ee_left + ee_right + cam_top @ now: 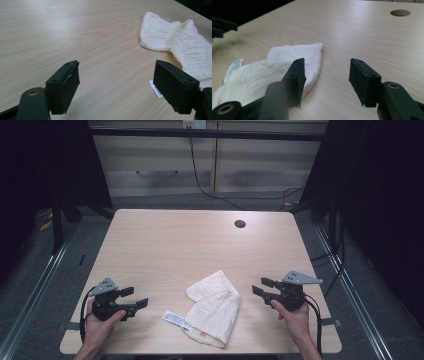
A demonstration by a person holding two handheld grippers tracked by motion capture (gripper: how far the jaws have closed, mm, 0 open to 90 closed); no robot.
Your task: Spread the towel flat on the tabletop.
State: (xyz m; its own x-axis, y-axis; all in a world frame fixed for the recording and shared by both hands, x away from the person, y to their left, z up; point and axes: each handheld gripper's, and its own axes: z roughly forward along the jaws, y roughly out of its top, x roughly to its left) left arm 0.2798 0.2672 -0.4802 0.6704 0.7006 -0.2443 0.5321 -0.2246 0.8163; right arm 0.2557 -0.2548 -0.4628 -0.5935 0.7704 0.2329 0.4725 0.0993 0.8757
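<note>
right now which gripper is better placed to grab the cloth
Right, by a little. The right gripper has open jaws aimed at the cloth, whose edge lies just ahead of them. The left gripper is open too, but the tag lies in between.

The white care label [176,319] on the folded cream cloth [215,307] carries print too small to read.
</note>
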